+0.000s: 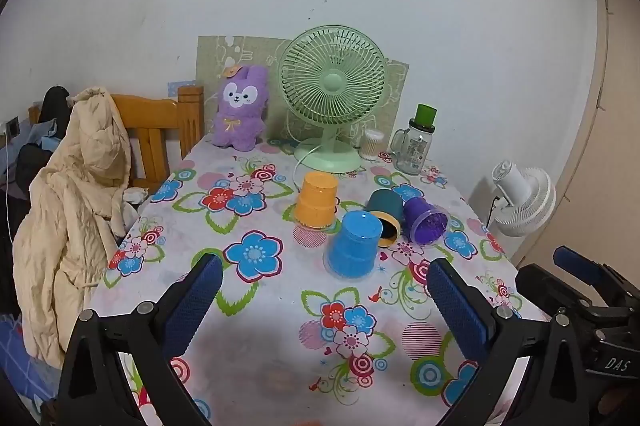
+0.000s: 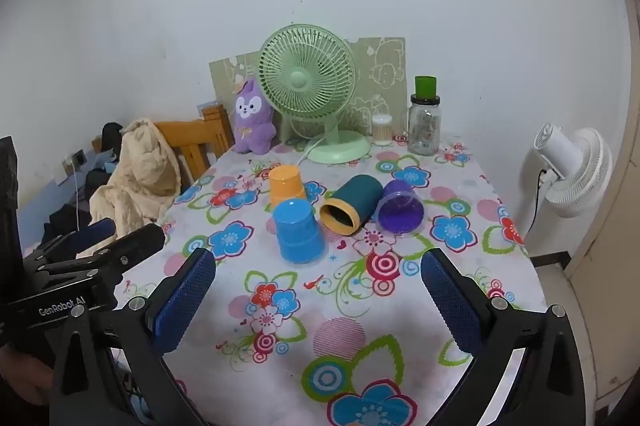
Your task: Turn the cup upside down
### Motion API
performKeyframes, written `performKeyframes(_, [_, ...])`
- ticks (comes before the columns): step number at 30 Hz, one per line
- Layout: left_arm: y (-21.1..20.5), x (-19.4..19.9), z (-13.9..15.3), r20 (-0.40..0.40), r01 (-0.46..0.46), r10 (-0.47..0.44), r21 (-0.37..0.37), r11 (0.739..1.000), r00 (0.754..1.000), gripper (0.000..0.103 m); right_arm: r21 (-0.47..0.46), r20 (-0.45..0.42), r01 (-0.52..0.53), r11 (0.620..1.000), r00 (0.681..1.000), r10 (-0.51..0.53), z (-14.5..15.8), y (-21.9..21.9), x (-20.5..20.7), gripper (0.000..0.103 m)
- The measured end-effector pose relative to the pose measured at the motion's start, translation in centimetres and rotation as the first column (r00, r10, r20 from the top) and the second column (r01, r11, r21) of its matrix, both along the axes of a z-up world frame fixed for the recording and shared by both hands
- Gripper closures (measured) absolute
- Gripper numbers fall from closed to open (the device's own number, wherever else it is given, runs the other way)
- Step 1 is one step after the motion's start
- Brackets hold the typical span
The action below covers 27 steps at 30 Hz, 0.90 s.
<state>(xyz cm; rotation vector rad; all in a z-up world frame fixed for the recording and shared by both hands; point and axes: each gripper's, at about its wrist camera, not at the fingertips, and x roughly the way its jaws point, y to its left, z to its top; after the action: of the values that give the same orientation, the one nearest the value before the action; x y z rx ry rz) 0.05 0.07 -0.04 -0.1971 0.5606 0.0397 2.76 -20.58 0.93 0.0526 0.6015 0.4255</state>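
Note:
Several cups sit mid-table on the floral cloth. An orange cup [image 1: 317, 200] [image 2: 285, 185] and a blue cup [image 1: 354, 244] [image 2: 298, 234] stand upside down. A teal cup with a yellow rim [image 1: 385, 216] [image 2: 352, 204] and a purple cup [image 1: 425, 220] [image 2: 400, 206] lie on their sides, mouths toward me. My left gripper [image 1: 324, 296] is open and empty, short of the blue cup. My right gripper [image 2: 318, 290] is open and empty, in front of the cups.
At the back stand a green desk fan [image 1: 332, 94], a purple plush [image 1: 240, 108], a cotton-swab jar [image 1: 371, 144] and a glass jar with a green lid [image 1: 416, 146]. A chair with a beige coat [image 1: 76, 194] is left of the table; a white fan [image 1: 524, 200] stands right.

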Motion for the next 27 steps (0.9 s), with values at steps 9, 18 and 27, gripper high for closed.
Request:
performKeyframes(9, [0.3, -0.1, -0.2, 0.004, 0.000, 0.000, 0.002, 1.000, 1.000, 0.000, -0.033, 0.022, 0.003, 0.999, 1.000, -0.002, 0.2, 0.5, -0.3, 0.000])
performKeyframes(18, [0.4, -0.4, -0.6, -0.002, 0.000, 0.000, 0.009, 1.000, 1.000, 0.000, -0.053, 0.010, 0.002, 0.999, 1.000, -0.002, 0.0, 1.1, -0.4, 0.000])
performKeyframes(27, [0.3, -0.3, -0.9, -0.010, 0.013, -0.013, 0.019, 1.000, 1.000, 0.000, -0.046, 0.002, 0.010, 0.999, 1.000, -0.010, 0.0, 0.9, -0.4, 0.000])
